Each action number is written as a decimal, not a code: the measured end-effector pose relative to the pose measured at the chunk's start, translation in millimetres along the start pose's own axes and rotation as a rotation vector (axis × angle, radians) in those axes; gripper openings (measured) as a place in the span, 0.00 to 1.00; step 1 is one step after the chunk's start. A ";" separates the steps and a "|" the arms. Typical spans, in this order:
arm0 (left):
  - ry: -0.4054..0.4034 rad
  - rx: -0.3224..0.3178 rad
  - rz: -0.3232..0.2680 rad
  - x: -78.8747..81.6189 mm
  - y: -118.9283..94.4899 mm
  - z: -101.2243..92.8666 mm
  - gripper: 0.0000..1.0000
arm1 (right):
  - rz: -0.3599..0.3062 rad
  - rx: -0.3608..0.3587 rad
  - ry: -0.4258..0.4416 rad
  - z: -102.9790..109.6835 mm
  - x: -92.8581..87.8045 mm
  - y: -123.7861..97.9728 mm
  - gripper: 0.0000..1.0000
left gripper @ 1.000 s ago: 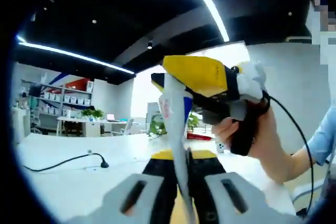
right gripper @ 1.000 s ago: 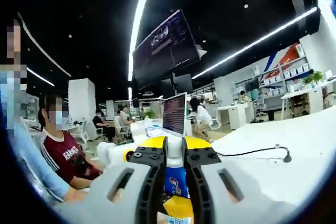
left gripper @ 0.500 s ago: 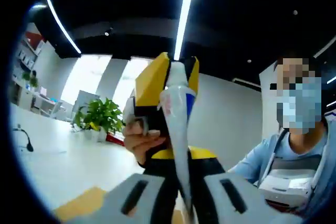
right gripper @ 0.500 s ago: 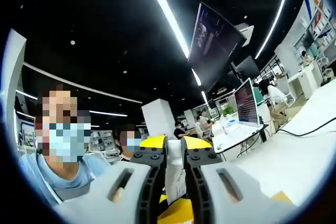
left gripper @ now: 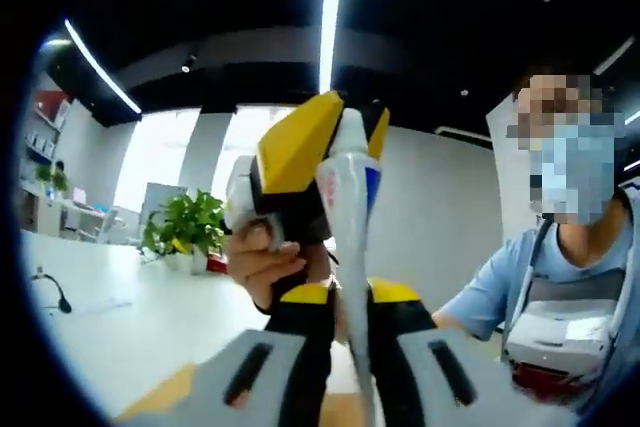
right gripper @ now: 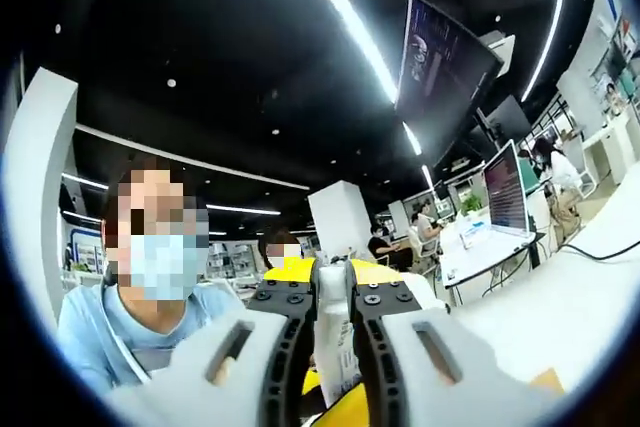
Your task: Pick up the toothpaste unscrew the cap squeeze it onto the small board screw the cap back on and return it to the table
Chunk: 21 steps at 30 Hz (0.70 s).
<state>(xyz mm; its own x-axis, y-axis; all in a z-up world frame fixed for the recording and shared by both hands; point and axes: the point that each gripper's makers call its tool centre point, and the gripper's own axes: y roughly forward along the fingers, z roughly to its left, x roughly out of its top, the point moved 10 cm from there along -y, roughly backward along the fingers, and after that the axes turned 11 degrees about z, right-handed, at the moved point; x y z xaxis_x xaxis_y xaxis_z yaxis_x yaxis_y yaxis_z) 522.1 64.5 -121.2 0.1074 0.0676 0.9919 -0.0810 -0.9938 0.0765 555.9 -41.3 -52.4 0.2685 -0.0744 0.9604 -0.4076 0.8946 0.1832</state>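
Observation:
The white toothpaste tube (left gripper: 346,209), with blue and red print, stands upright between the jaws of my left gripper (left gripper: 350,299), which is shut on its lower body. In the left gripper view, my yellow and black right gripper (left gripper: 300,162) comes in from above, shut on the tube's top end, with a hand (left gripper: 262,259) holding it. In the right gripper view, my right gripper (right gripper: 333,279) is shut on the white cap end of the toothpaste tube (right gripper: 334,332). A tan corner of the small board (left gripper: 168,395) shows low on the left, and the board (right gripper: 546,381) shows again low on the right.
A person in a light blue shirt (left gripper: 520,292) sits close behind the grippers. The white table (left gripper: 120,332) stretches left, with a black cable (left gripper: 50,297) and a potted plant (left gripper: 188,227) far off. Desks with monitors (right gripper: 505,197) and seated people lie beyond.
Both cameras have swung round toward the person and away from the open table. The right gripper has turned from lying across the tube's top to end-on. Both grippers stay shut on the tube.

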 end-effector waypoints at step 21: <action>0.106 0.452 -0.025 8.2 -25.3 22.1 0.05 | -0.176 -0.428 -0.287 -11.6 24.8 -31.4 0.33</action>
<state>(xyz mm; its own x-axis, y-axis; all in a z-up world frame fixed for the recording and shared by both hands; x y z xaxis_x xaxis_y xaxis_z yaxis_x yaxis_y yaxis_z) 547.0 88.2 -117.2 0.0004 0.0774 0.9970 0.3633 -0.9289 0.0720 585.5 -66.1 -36.8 0.0271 -0.3027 0.9527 0.0303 0.9528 0.3019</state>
